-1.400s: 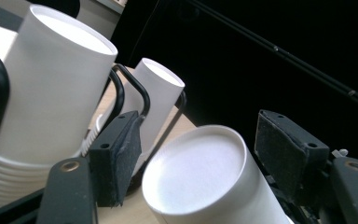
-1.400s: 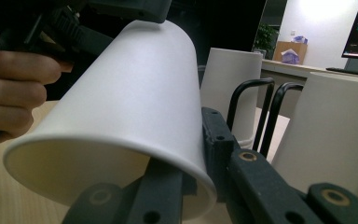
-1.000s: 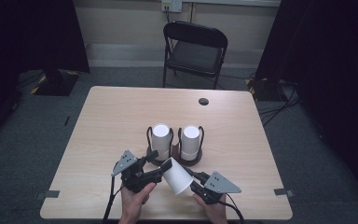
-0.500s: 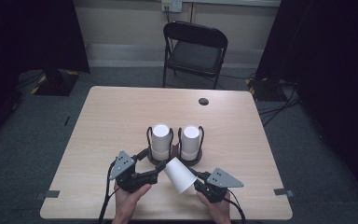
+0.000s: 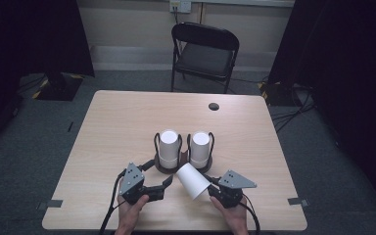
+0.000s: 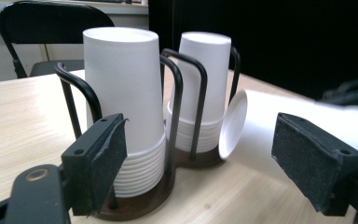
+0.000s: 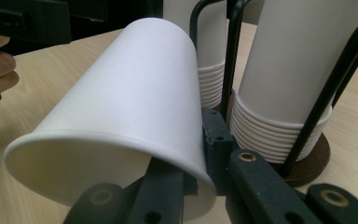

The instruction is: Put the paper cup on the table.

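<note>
A black wire holder (image 5: 184,167) on a brown base keeps two stacks of upturned white paper cups, the left stack (image 5: 168,147) and the right stack (image 5: 200,148). My right gripper (image 5: 211,189) is shut on the rim of a single white cup (image 5: 192,180), which lies tilted with its bottom toward the holder. In the right gripper view this cup (image 7: 130,107) is pinched at its rim by the right gripper (image 7: 198,156). My left gripper (image 5: 157,174) stands open to the left of the cup and its jaws have just been opening. In the left gripper view nothing is held in the left gripper (image 6: 205,158); the stacks (image 6: 121,102) and the single cup (image 6: 261,135) lie beyond.
The wooden table (image 5: 122,122) has a small dark round spot (image 5: 214,106) near its far edge. A black folding chair (image 5: 203,54) stands behind the table. Cables trail on the floor at the right.
The left gripper's jaws have spread and come off the single cup. The cup stays in the right gripper, now apart from the left one. Both hands have hardly shifted.
</note>
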`<action>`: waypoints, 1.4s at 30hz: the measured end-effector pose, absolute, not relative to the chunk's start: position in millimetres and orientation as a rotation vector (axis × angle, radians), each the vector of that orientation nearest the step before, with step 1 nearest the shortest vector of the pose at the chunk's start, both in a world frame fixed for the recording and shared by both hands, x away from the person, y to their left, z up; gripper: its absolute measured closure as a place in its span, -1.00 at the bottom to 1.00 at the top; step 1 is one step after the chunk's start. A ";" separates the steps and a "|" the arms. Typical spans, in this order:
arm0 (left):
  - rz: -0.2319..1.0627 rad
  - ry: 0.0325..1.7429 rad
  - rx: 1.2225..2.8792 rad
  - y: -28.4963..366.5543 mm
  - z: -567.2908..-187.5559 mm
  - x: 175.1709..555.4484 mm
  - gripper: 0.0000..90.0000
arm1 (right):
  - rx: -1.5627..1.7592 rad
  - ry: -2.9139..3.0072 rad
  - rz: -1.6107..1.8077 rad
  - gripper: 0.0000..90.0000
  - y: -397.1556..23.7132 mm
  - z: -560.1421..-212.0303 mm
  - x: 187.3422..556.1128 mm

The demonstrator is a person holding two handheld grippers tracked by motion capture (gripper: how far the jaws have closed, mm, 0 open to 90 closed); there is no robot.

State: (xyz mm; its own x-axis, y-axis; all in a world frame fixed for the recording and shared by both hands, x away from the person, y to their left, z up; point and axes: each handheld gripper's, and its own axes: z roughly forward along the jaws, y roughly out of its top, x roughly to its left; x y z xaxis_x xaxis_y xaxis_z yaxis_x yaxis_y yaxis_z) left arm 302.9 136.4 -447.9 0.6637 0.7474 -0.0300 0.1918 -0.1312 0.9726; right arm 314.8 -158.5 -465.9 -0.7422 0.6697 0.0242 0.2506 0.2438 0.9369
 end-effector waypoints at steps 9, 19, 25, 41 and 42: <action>0.630 0.658 1.800 128.1 -450.4 302.2 -0.58 | 0.865 2.221 1.447 0.92 -164.1 -457.9 320.2; 0.621 0.605 1.847 112.4 -457.0 296.1 -0.61 | 0.906 2.349 1.355 0.92 -163.2 -452.5 326.3; 0.641 0.524 1.916 100.2 -458.9 290.3 -0.61 | 0.930 2.427 1.286 0.92 -162.8 -447.3 330.7; 0.673 0.401 1.986 88.2 -465.6 283.3 -0.65 | 0.884 2.609 1.190 0.92 -149.5 -432.2 343.9; 0.677 0.390 1.995 87.5 -465.9 282.9 -0.65 | 0.880 2.620 1.179 0.92 -148.3 -431.9 344.4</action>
State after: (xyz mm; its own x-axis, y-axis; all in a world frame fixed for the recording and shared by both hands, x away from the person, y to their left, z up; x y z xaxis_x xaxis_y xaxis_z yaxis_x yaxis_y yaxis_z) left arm 282.9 87.5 -465.9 0.7952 0.5270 0.2999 -0.0039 -0.4902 0.8716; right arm 344.4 -148.3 -431.9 -0.8200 0.5618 0.1096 0.4545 0.5226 0.7213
